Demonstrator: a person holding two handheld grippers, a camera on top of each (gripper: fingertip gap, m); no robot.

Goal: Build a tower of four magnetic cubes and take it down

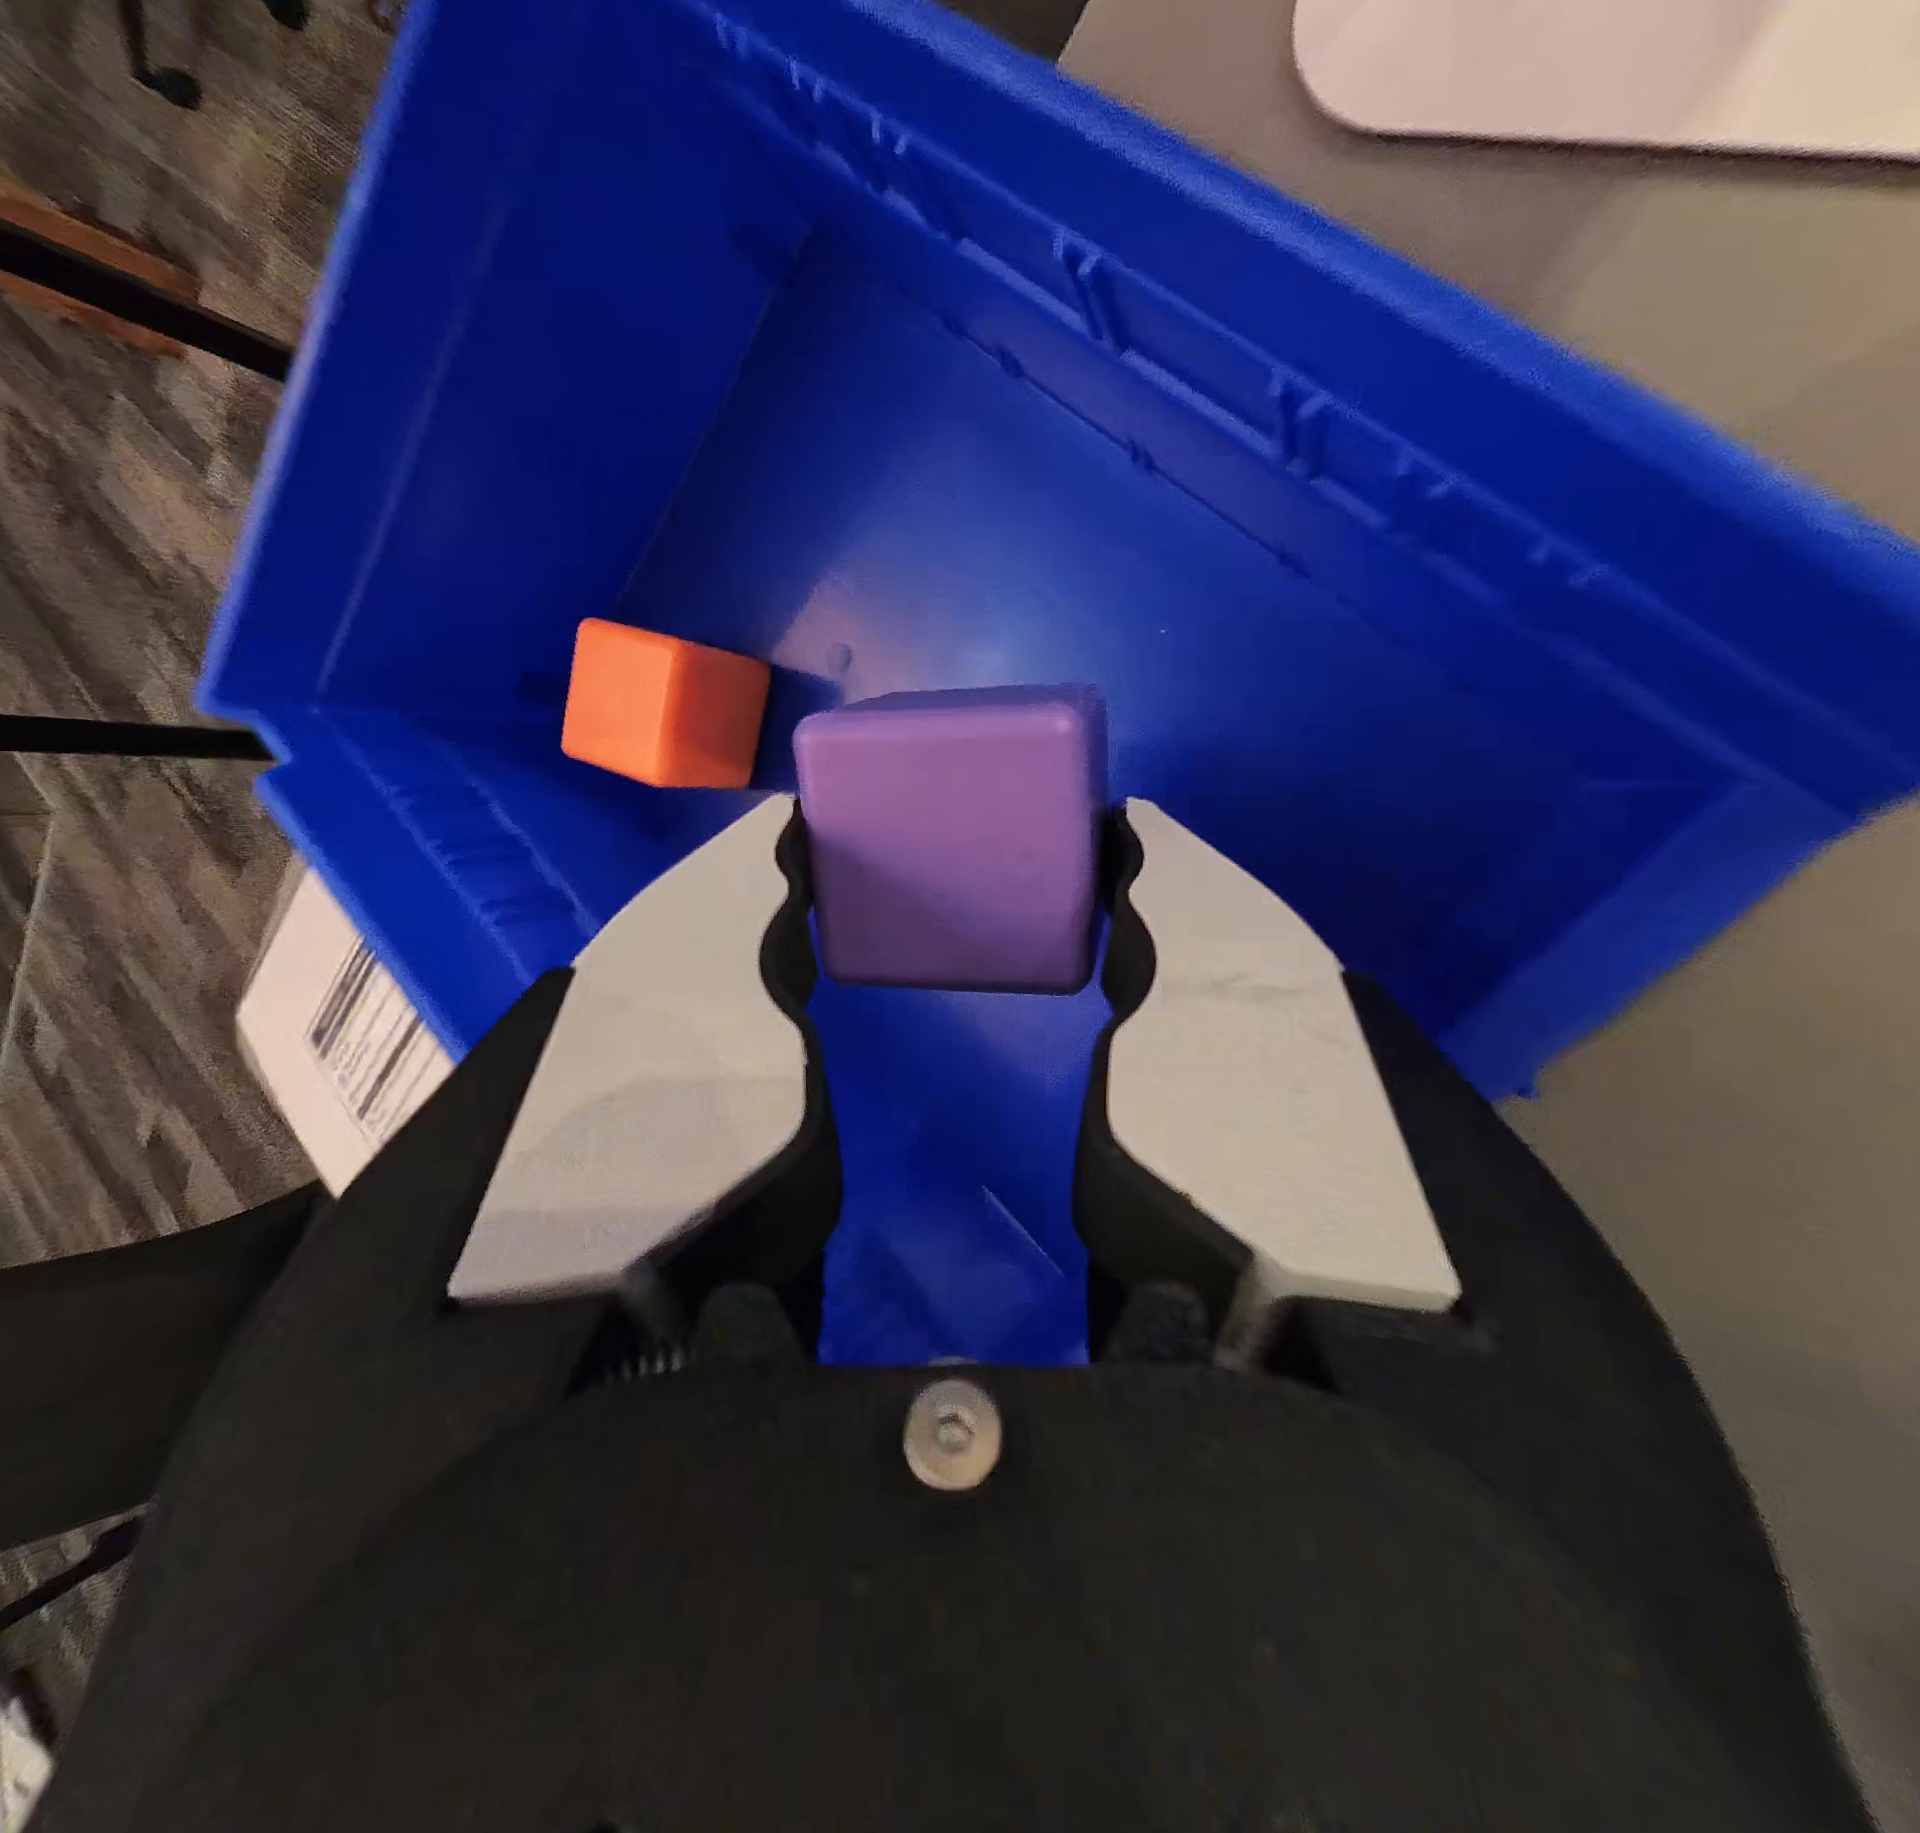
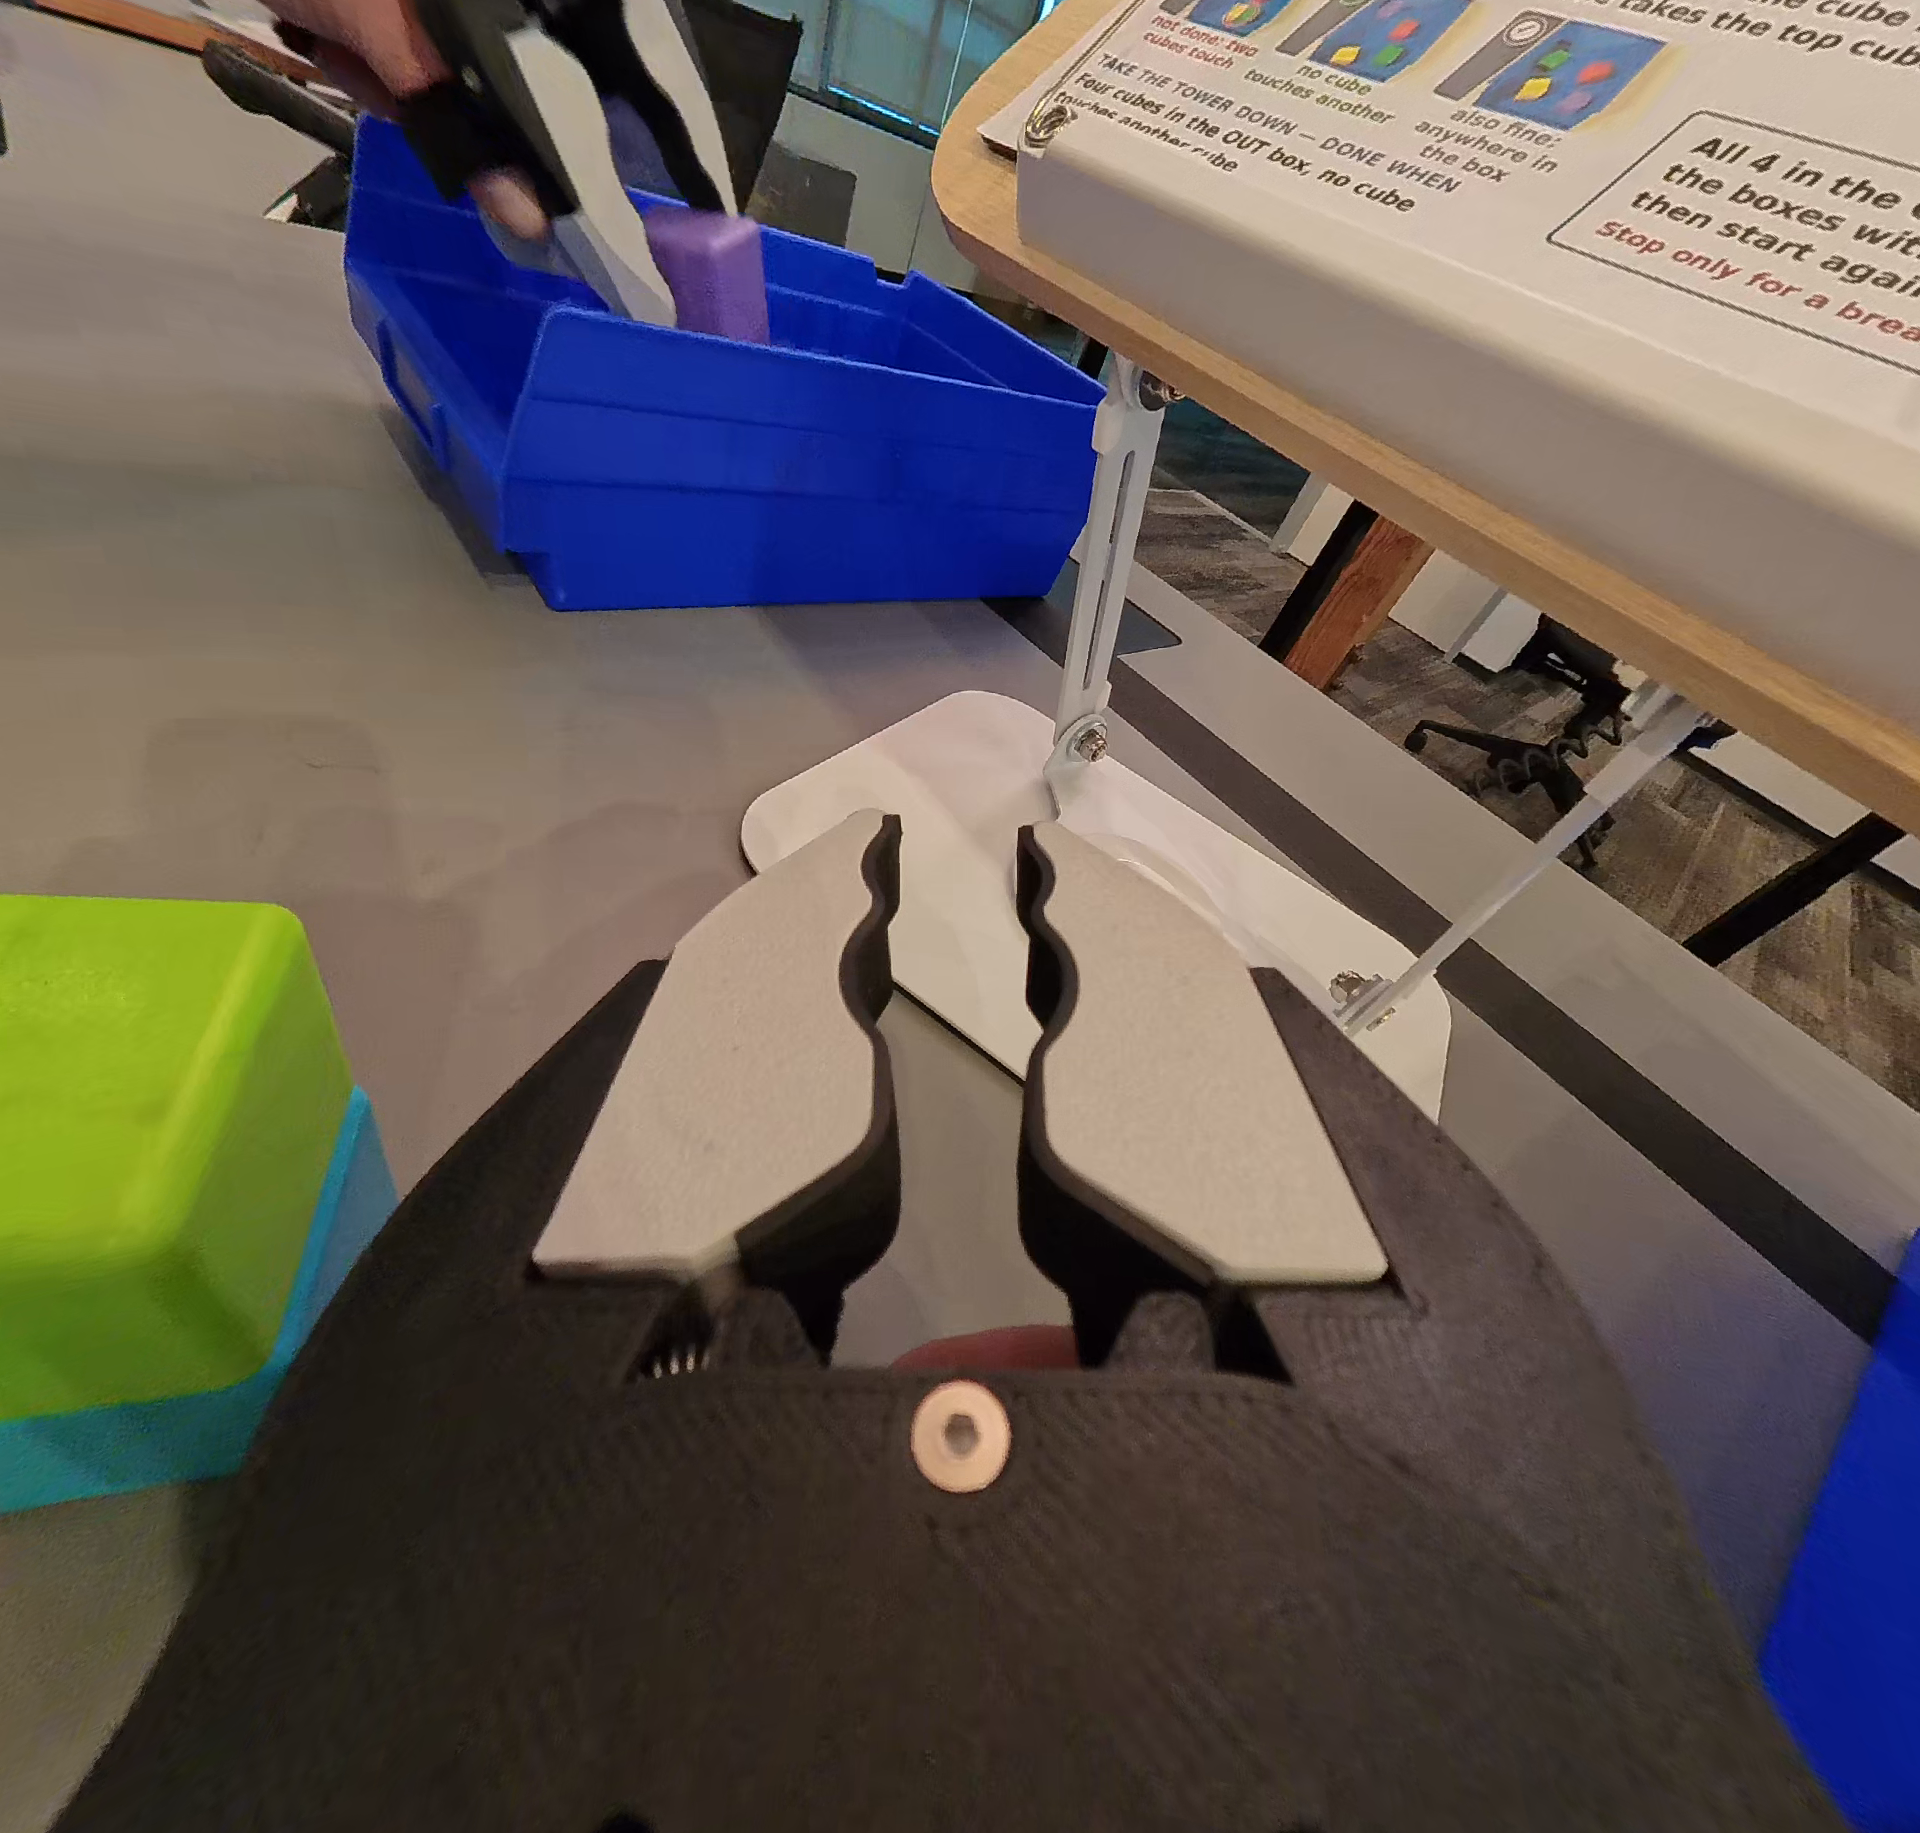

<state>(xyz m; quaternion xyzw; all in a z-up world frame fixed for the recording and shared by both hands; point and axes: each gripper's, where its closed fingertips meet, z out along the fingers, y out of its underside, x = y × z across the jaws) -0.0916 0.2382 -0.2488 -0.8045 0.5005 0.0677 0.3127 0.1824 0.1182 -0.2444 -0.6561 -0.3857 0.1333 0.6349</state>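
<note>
The left tool (image 1: 951, 827) pinches a purple cube (image 1: 951, 848) by two opposite sides and holds it above the floor of a blue bin (image 1: 499, 349), where an orange cube (image 1: 660, 700) lies near the left wall. The step looks like teardown: the purple cube should go down well apart from the orange one, toward the bare middle, so the magnets cannot snap together. The right tool (image 2: 956, 874), slightly spread and empty, hovers over the grey surface (image 2: 312, 723) beside a green cube (image 2: 145, 1139) stacked on a light-blue cube (image 2: 343, 1191).
</note>
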